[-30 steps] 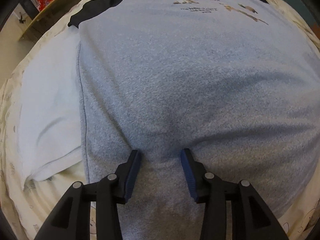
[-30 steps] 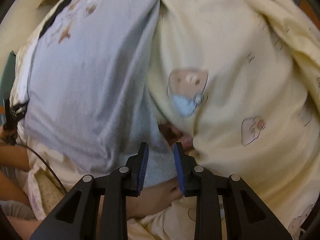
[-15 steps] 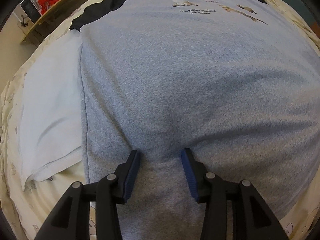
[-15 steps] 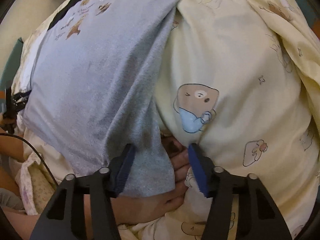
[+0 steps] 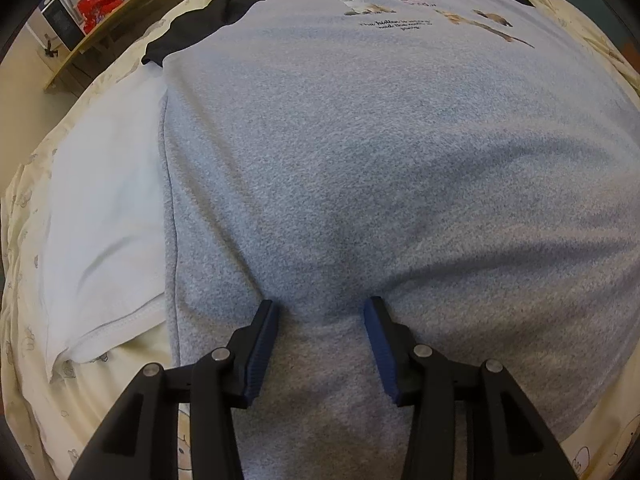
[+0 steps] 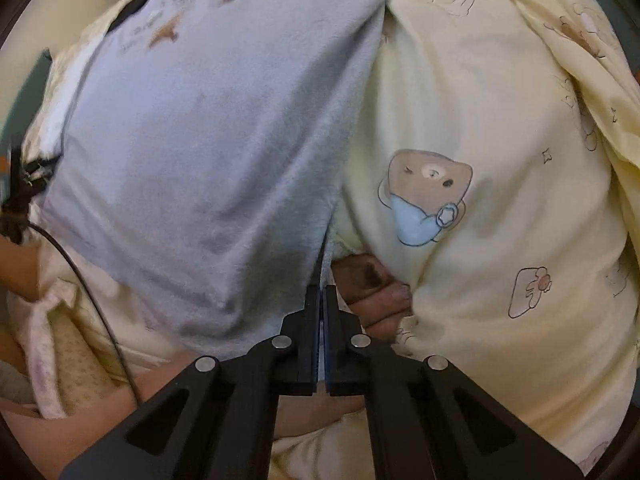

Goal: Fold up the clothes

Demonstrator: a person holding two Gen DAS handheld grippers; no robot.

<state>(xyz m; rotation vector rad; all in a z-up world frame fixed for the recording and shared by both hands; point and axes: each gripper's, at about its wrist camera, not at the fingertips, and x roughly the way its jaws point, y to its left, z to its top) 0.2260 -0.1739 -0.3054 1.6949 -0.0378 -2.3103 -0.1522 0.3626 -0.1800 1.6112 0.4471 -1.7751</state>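
White cloth: lies flat at far left, partly tucked under the shirt's side edge.
Shirt: grey, print side up, spread wide over the yellow sheet; black sleeves at the far end.
Left claw: points steeply down, jaws about half apart, both pads resting on the hem zone; a low hump of cloth between them, not pinched.
Right claw: jaws snapped fully together on the shirt's near right edge, a thin sliver of fabric caught between the pads.
Hand: bare fingers just right of the shut claw, poking out from under the sheet, close to the gripped edge.
Bear print: on the sheet to the right, well clear of the shirt.
Done: shirt laid out flat, right edge seized.
Left: no fold visible yet; sleeves and sides not turned in, hem not brought up. Very early by the look of it.
Next, likely: left claw closes on the hem before any lift.
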